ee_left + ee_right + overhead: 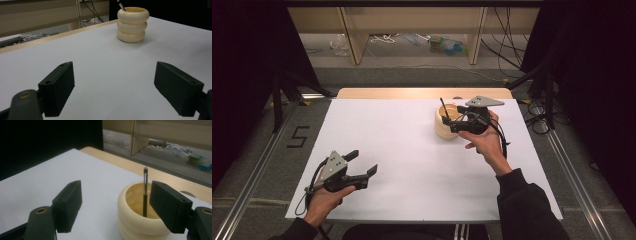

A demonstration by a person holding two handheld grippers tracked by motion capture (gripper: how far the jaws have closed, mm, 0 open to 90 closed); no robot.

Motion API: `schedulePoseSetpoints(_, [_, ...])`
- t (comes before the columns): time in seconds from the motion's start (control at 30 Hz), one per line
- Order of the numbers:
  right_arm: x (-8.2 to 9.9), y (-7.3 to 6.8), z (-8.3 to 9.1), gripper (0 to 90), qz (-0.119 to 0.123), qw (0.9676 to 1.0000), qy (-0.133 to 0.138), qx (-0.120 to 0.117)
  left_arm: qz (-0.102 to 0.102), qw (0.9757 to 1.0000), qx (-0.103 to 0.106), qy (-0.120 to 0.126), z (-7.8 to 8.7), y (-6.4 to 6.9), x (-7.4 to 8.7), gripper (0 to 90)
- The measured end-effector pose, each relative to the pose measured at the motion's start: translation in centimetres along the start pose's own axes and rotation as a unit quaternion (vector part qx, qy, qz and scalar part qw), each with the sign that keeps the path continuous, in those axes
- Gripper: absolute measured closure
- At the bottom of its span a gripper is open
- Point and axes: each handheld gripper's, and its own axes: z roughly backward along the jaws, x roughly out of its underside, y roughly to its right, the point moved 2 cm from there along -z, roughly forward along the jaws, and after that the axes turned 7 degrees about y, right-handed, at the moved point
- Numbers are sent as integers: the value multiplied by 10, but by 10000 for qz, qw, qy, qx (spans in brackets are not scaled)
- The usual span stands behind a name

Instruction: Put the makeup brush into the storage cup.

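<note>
Cream ribbed holder (pixel 447 122) w/ a makeup brush (pixel 145 195) upright inside sits on tabletop (pixel 412 160). Right hand-held gripper (pixel 455 120) hovers at holder's rim, jaws apart, nothing gripped. Left hand-held gripper (pixel 362 162) well away from holder, jaws apart, empty.

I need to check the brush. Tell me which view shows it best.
Right gripper view: the brush stands close, inside the cream holder. High view shows it small; left gripper view catches just its tip.

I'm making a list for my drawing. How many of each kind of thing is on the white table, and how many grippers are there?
Cream ringed holder: 1
Thin dark brush standing in the holder: 1
Grippers: 2, the left gripper and the right gripper, both open
Total: 4
</note>
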Motion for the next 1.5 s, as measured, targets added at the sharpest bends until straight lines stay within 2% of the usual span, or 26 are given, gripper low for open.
schedulePoseSetpoints(0.17, [2, -7, 4, 224, 110, 9995, 202, -232, 0, 10000, -1, 0, 0, 0, 0, 166])
schedulePoseSetpoints(0.33, [5, -12, 9, 194, 234, 9993, 205, -223, -2, 10000, -5, 6, 0, 0, 0, 166])
schedulePoseSetpoints(0.5, [13, -17, 12, 206, 249, 9993, 154, -230, -1, 10000, -4, 4, 0, 0, 0, 166])
schedulePoseSetpoints(0.77, [17, -20, 17, 208, 266, 9993, 119, -216, -2, 10000, -10, 6, 0, 0, 0, 166])
schedulePoseSetpoints(0.93, [22, -21, 24, 209, 239, 9993, 181, -219, -1, 10000, -8, 8, 0, 0, 0, 166])
schedulePoseSetpoints(1.03, [26, -22, 28, 198, 217, 9992, 172, -272, -6, 10000, -6, 15, 0, 0, 0, 166])
schedulePoseSetpoints(1.07, [28, -23, 29, 193, 198, 9990, 254, -302, -2, 10000, -7, 13, 0, 0, 0, 166])
schedulePoseSetpoints(1.17, [33, -26, 34, 166, 207, 9988, 193, -389, -3, 10000, -7, 5, 0, 0, 0, 166])
schedulePoseSetpoints(1.3, [37, -30, 36, 165, 344, 9984, 222, -383, 5, 10000, -4, 10, 0, 1, 0, 166])
schedulePoseSetpoints(1.37, [38, -30, 37, 164, 362, 9983, 180, -411, 1, 10000, -6, 12, 0, 1, 0, 166])
schedulePoseSetpoints(1.4, [41, -32, 38, 165, 291, 9985, 139, -447, -4, 10000, -7, 10, 0, 0, 0, 166])
schedulePoseSetpoints(1.5, [43, -31, 39, 165, 320, 9985, 204, -394, -1, 10000, -7, 15, 0, 1, 0, 166])
